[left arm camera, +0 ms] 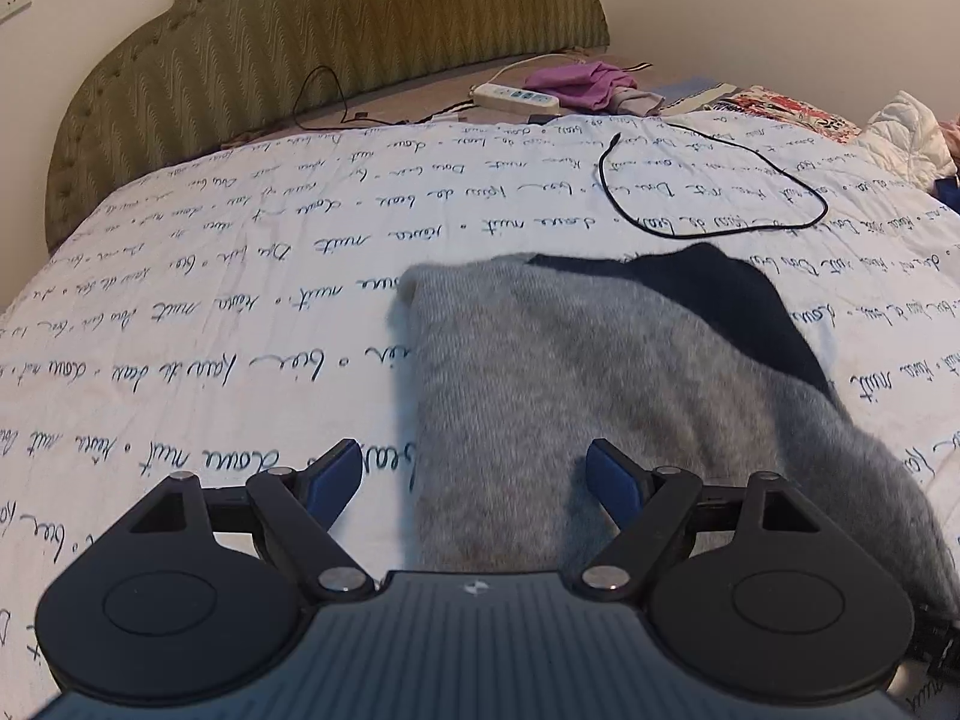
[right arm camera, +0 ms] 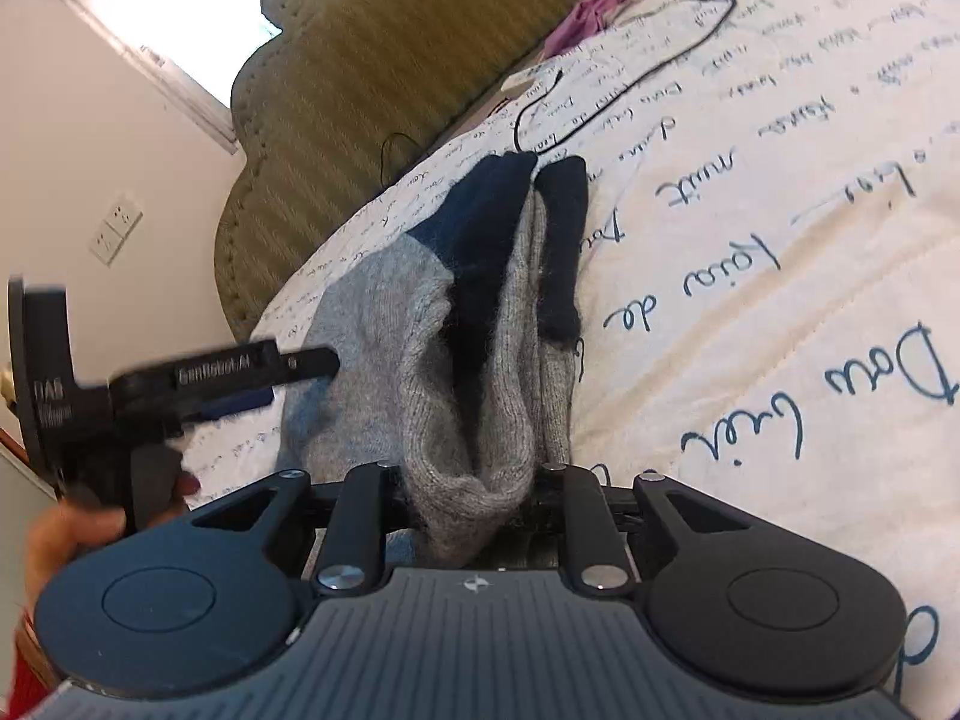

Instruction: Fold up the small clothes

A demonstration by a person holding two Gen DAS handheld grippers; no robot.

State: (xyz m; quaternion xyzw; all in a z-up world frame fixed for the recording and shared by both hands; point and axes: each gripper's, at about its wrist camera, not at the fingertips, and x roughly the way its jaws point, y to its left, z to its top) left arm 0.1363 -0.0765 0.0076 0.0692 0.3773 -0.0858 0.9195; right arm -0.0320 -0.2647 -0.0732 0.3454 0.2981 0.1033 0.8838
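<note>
Left wrist view: the left gripper point(left arm camera: 474, 474) stands wide open with nothing pressed between its blue pads point(left arm camera: 333, 471). The grey sock point(left arm camera: 570, 372), with a dark toe, lies on the script-printed bedspread point(left arm camera: 210, 312); its near edge runs between the 2 open fingers, the right pad over the knit, the left over bare sheet. Risk: a closure from here would likely pinch only 1 edge, or gather bedspread along with the knit, and drag the sock askew. A black cable point(left arm camera: 714, 204) loops on the bedspread beyond the toe — near enough to snag if the sock is swept forward. The sock's near end is cut off behind the gripper body.

Right wrist view: the right gripper point(right arm camera: 474, 486) is closed narrowly on the bunched cuff end of the grey sock point(right arm camera: 390, 324), which rises in folds from the jaws. The pads themselves are hidden by fabric, so how firm the hold is cannot be told. It appears to be 2 socks or 2 layers — which, I cannot tell. Risk: the thick bunched knit may slip out when pulled, or only the outer layer may be held. The left gripper point(right arm camera: 300, 369) at the sock's left side is motion-blurred; the hand point(right arm camera: 66, 534) holding it is partly cut off.
</note>
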